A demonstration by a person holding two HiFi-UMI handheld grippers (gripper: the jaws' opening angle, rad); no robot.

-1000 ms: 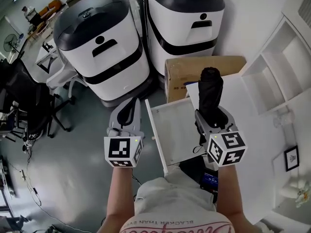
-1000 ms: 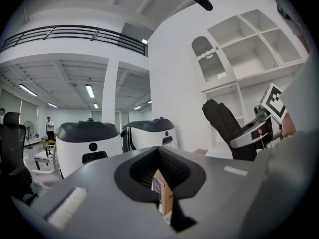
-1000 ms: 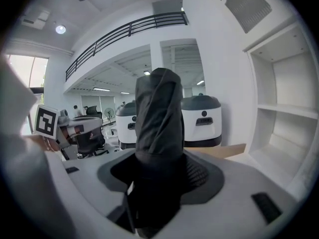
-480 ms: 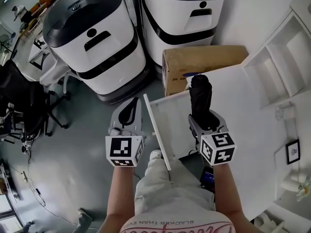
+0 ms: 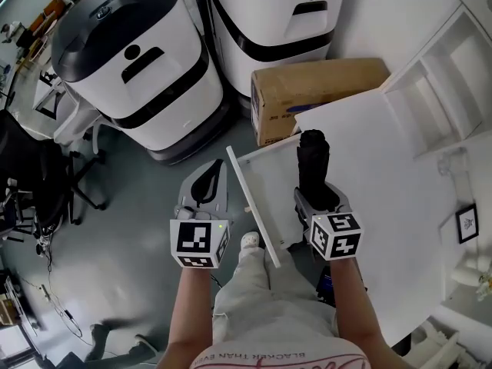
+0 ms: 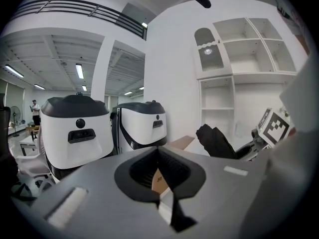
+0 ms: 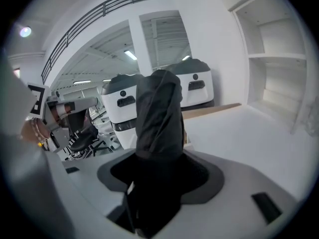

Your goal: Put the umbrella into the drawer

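Pinching the folded black umbrella (image 5: 312, 158) in the right gripper (image 5: 314, 197), jaws clamping on its near end, the rest sticking out forward past the fingertips. Holding it over the open white drawer (image 5: 269, 183), along the drawer's right edge where it is meeting the white desk top (image 5: 377, 167), closer to the far right corner than to the front panel (image 5: 250, 206). Not possible to tell if resting on the drawer floor or hanging above it. Keeping the left gripper (image 5: 206, 181) out beyond the front panel, over the floor, jaws pressed together with nothing between them.

Judging the step: placing, with the drawer already pulled out and the umbrella not yet released. Next move likely calling for laying the umbrella flat inside, lining it up with the drawer's long edge so both ends are clearing the walls, then spreading the right jaws to let go. Probably also needing a push on the front panel afterwards to close up.
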